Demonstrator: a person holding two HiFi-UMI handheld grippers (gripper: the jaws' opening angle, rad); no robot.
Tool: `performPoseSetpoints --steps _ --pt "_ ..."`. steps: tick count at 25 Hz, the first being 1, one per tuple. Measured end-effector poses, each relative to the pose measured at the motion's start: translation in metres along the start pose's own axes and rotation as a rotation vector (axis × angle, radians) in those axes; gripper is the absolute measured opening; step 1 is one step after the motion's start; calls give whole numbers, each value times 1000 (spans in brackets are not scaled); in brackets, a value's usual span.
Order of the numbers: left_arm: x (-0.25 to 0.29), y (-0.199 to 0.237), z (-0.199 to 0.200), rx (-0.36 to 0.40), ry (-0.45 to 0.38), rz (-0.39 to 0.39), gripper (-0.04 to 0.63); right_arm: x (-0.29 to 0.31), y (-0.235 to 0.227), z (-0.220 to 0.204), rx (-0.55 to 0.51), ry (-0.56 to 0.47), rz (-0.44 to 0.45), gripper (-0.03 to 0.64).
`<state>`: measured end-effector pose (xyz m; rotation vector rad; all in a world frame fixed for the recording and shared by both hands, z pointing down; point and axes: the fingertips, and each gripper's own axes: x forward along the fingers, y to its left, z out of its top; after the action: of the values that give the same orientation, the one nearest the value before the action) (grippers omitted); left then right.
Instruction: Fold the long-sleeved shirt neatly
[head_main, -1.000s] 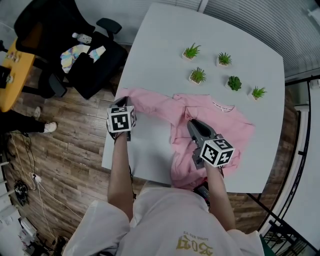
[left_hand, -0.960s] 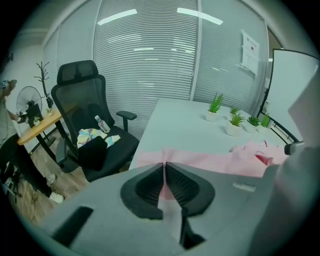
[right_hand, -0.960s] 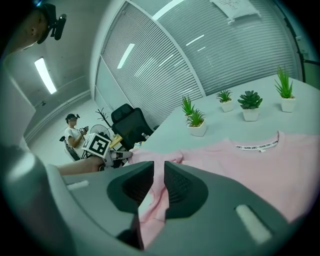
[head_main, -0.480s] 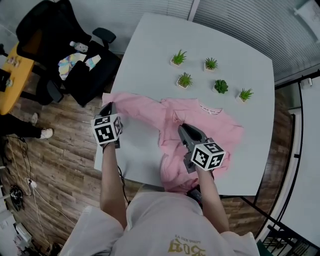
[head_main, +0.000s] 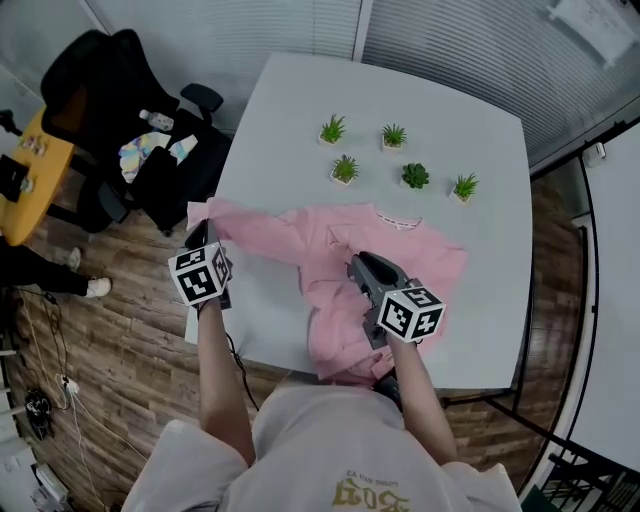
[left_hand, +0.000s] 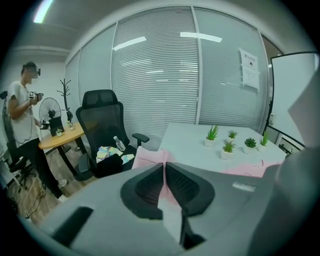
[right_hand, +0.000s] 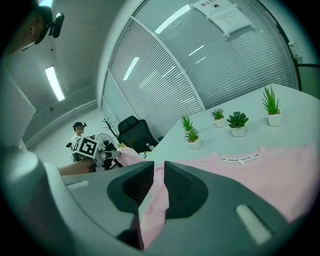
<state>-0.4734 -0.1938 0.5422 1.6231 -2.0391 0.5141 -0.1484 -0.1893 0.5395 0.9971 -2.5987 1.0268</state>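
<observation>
Left tool (head_main: 203, 236) was clamped on the sleeve cuff (head_main: 200, 213) at the worktop's (head_main: 470, 120) left edge. Right tool (head_main: 360, 266) was pinching the pink shirt (head_main: 420, 255) mid-body. The thin cuff could slip out, so the fold might land crooked.

Head view looks steeply down on the table (head_main: 470, 130); both gripper views skim it toward the plants (right_hand: 191, 135).

a: how many plants stand on the far side of the table (head_main: 480, 200)?
b: five potted plants (head_main: 345, 170). nearer lies one pink shirt (head_main: 420, 260).
a: and grippers?
b: two: left gripper (head_main: 201, 233), right gripper (head_main: 358, 265). one black chair (head_main: 100, 80), far left.
</observation>
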Motion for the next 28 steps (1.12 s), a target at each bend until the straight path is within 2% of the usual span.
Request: performPoseSetpoints --steps 8,28 --pt "-24 -43 14 59 -39 -53 20 -27 -8 3 6 -25 -14 78" --pt "-61 -147 30 125 -96 -165 20 -96 -35 18 24 -117 -49 75"
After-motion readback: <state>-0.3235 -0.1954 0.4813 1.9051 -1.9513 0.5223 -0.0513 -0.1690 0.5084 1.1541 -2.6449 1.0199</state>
